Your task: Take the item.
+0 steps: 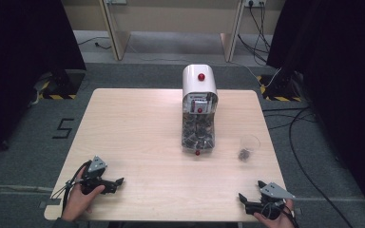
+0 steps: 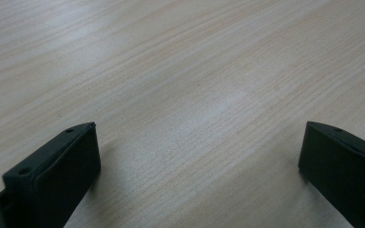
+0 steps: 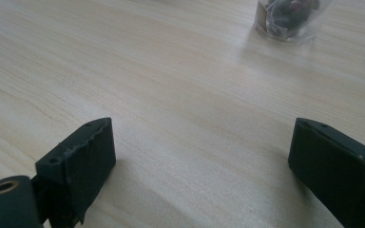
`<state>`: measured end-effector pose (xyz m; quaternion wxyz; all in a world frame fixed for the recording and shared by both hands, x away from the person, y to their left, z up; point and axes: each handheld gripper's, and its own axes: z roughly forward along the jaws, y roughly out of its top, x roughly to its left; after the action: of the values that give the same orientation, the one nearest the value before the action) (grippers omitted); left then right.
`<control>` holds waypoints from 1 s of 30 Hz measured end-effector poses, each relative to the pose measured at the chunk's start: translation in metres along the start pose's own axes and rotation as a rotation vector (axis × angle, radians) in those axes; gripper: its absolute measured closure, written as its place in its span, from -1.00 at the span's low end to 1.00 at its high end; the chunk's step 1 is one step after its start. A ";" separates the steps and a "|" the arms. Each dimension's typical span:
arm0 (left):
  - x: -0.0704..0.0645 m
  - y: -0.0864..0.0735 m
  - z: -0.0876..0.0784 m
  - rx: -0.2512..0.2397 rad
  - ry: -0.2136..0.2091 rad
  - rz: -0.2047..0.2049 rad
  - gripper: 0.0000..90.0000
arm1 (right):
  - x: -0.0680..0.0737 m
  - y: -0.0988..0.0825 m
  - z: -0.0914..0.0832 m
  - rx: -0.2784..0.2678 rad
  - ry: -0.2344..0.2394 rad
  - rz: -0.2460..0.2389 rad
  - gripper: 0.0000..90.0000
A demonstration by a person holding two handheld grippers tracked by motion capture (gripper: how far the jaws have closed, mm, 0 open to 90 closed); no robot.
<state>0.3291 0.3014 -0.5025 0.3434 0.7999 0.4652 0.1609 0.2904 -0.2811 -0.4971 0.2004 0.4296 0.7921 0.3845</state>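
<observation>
**Both grippers rest wide and empty at the near edge, the cup stands free beside the dispenser**

You hold the left gripper (image 1: 115,183) low over the near left part of the table (image 1: 138,123). Its jaws stand wide apart with only bare wood between them, so it carries nothing. Your right gripper (image 1: 251,195) is at the near right corner, also spread wide and empty, and its jaws look toward the clear plastic cup (image 3: 290,19).

The cup (image 1: 248,147) stands upright on the right side of the table, just beside the white dispenser (image 1: 199,109) but not touching it. It has a small dark heap at the bottom. I judge that the cup sits there because it collects what comes out of the dispenser, whose transparent front is full of dark pieces. Both hands stay near you, probably so the middle remains free for the next reach.
</observation>
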 end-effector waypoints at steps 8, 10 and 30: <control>0.000 0.000 0.000 0.002 0.000 0.001 -1.00 | 0.000 -0.005 -0.002 -0.024 0.000 0.005 -0.79; 0.000 0.000 0.000 0.001 0.000 0.000 -1.00 | 0.000 -0.005 -0.002 -0.024 0.000 0.005 -0.79; 0.000 0.000 0.000 0.000 0.000 0.000 -1.00 | 0.001 -0.005 -0.002 -0.024 -0.003 0.007 -0.80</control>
<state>0.3291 0.3014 -0.5025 0.3433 0.8000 0.4651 0.1609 0.2863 -0.2829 -0.4995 0.2052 0.4304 0.7857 0.3941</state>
